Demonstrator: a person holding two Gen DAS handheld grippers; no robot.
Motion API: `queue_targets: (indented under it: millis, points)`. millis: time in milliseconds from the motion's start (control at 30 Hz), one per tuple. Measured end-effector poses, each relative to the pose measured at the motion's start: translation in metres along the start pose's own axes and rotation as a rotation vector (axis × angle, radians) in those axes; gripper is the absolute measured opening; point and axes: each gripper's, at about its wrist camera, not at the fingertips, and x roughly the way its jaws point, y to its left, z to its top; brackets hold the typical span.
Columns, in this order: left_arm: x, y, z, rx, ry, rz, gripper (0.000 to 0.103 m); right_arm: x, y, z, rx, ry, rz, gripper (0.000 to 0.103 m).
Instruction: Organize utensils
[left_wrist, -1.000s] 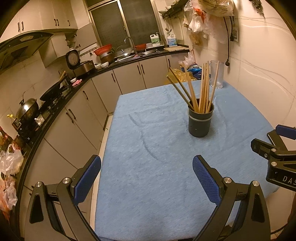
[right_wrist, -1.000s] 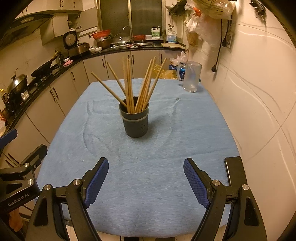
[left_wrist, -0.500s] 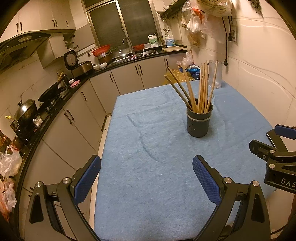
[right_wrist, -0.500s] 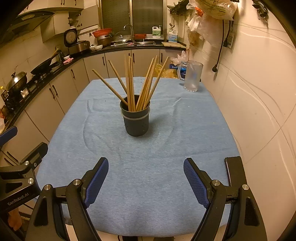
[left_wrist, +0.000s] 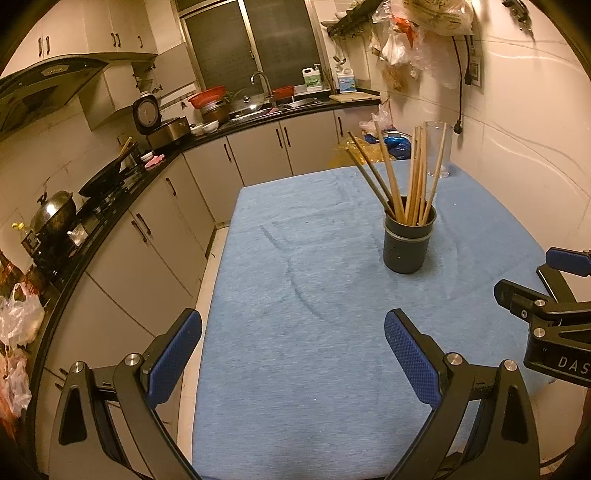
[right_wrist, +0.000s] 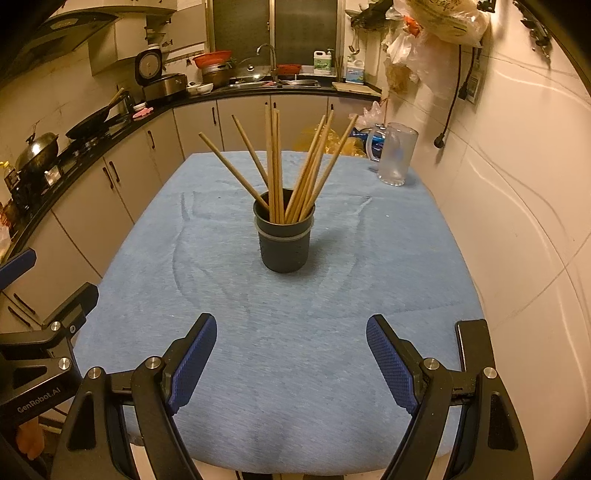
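Chopsticks (right_wrist: 291, 173), tan and splayed, stood in a dark cup (right_wrist: 285, 240) mid-table (right_wrist: 369, 295). We held both claws, left gripper (left_wrist: 293, 354) and right gripper (right_wrist: 291, 365), spread apart and empty.

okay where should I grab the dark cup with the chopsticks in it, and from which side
Grip the dark cup low on its round wall, below the ring, probably with the right gripper, which faces it squarely with jaws wide. Come in level from the near side, since the chopsticks fan out above the rim and block a top approach.

chopsticks (right_wrist: 291, 173): wooden, fanned, upright | dark cup (right_wrist: 284, 240): mid-table
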Motion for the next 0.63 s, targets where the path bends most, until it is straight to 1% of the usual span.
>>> queue_targets:
  millis: [467,567,600,633]
  points:
    - [0.007,0.005,-0.002,-0.014,0.02,-0.004,0.099,0.007,0.007,0.003,-0.015,0.012,0.007,0.087]
    - [0.014,0.009,-0.003,-0.051,0.018,0.004,0.099,0.015,0.001,0.001,-0.002,0.036,0.019,0.087]
    - [0.02,0.01,-0.003,-0.063,0.031,-0.006,0.099,0.02,-0.003,0.0,0.013,0.051,0.031,0.087]
    - [0.032,0.013,-0.004,-0.082,0.064,-0.017,0.099,0.028,-0.012,-0.001,0.046,0.076,0.043,0.088]
